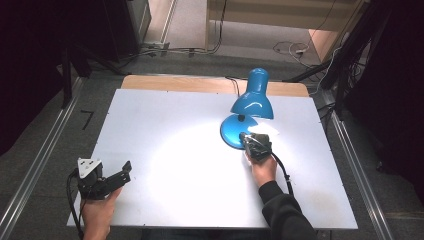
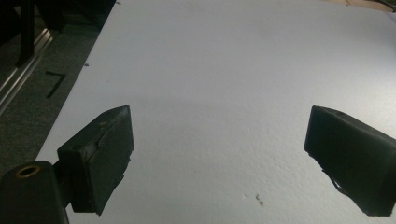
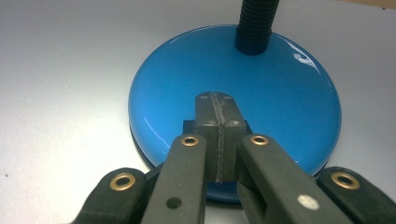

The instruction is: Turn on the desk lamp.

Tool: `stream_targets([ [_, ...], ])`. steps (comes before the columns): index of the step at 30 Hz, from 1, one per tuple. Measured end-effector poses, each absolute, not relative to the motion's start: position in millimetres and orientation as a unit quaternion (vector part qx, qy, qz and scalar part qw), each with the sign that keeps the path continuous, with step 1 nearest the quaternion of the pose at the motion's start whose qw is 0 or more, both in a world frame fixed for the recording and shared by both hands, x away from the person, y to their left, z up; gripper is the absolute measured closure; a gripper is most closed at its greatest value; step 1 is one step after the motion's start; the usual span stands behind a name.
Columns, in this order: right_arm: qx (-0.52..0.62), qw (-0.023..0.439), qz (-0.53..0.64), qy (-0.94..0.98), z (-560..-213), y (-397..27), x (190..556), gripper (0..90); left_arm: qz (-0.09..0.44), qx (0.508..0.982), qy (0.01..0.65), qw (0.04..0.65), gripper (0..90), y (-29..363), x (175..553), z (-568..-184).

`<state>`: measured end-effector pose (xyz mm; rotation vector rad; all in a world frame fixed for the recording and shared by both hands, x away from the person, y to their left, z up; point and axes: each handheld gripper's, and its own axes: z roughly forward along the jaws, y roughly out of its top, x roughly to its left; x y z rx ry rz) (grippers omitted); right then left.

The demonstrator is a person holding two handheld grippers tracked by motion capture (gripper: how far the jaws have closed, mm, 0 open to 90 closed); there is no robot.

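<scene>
A blue desk lamp stands at the back right of the white table (image 1: 165, 125). Its shade (image 1: 252, 102) tilts down over its round base (image 1: 231, 131) and throws a pool of light on the tabletop. My right gripper (image 1: 245, 136) is shut, with nothing between its jaws. Its joined tips (image 3: 215, 100) rest on top of the glossy base (image 3: 285, 102), in front of the black ribbed neck (image 3: 257, 18). My left gripper (image 1: 126, 169) is held low over the table's front left corner. It is open, and bare tabletop shows between its jaws (image 2: 219, 158).
A wooden strip (image 1: 200, 84) runs along the table's far edge. Metal rails (image 1: 45, 155) (image 1: 357, 170) flank the table on the floor. Cables (image 1: 290, 48) lie on the floor behind, and dark stands (image 1: 350, 55) rise at the right.
</scene>
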<state>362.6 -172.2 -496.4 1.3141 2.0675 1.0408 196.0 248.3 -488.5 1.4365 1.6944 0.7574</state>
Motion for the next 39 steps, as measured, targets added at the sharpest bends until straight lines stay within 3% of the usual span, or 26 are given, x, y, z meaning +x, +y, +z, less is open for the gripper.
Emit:
stream_targets([
  [8,0.485,0.220,0.392,0.750,-490.5,-183.4,362.0,87.5,0.297,0.564,0.666,0.387,9.0,248.5,196.4,-488.7],
  [15,0.476,0.215,0.391,0.758,-485.4,-187.8,356.8,77.1,0.298,0.565,0.665,0.387,9.1,248.3,195.8,-488.3],
  [20,0.471,0.200,0.398,0.762,-481.6,-190.1,353.5,64.8,0.297,0.565,0.666,0.387,9.1,248.1,196.3,-488.6],
  [23,0.470,0.186,0.395,0.767,-479.3,-191.8,352.2,45.2,0.297,0.564,0.666,0.387,9.0,247.8,196.4,-488.7],
  [27,0.463,0.177,0.387,0.777,-478.5,-194.8,351.0,36.5,0.297,0.565,0.666,0.386,9.1,248.1,196.3,-488.8],
  [34,0.452,0.173,0.386,0.785,-468.7,-204.0,343.3,28.1,0.296,0.564,0.667,0.387,9.0,247.9,196.4,-488.7],
  [39,0.445,0.173,0.387,0.789,-465.9,-210.8,336.7,27.2,0.296,0.564,0.667,0.386,9.0,247.8,196.2,-488.8],
])
